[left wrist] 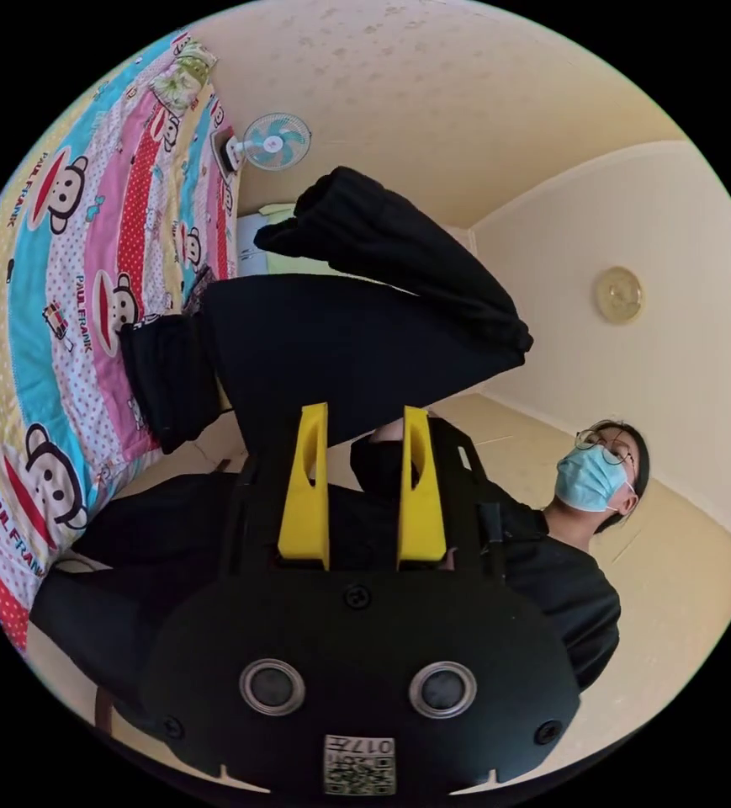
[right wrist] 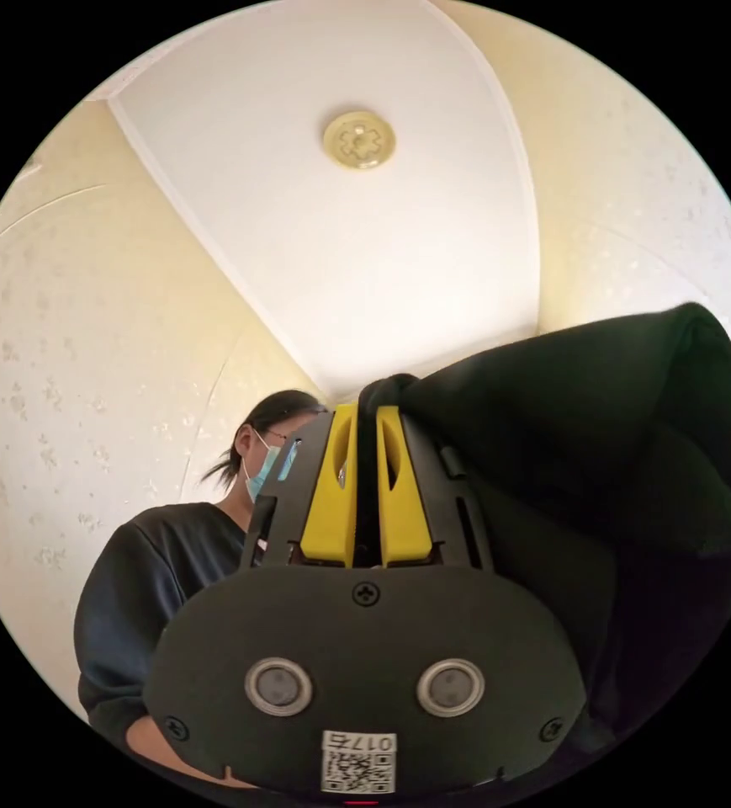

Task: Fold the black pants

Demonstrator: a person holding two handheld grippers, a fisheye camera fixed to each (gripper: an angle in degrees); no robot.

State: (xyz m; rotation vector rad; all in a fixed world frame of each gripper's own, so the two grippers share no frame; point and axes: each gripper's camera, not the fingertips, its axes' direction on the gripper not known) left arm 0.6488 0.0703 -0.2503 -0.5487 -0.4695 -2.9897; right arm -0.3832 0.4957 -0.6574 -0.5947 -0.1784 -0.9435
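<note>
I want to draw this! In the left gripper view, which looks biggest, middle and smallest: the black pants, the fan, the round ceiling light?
1. black pants
2. fan
3. ceiling light
The fan and light look close in size, so those two could swap.

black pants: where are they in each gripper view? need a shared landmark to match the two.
Left gripper view: black pants hang across the centre, above the yellow fingers, beside the cartoon bedspread.
Right gripper view: black pants drape down the right side from the nearly closed fingers.
Shared landmark: round ceiling fixture.
</note>
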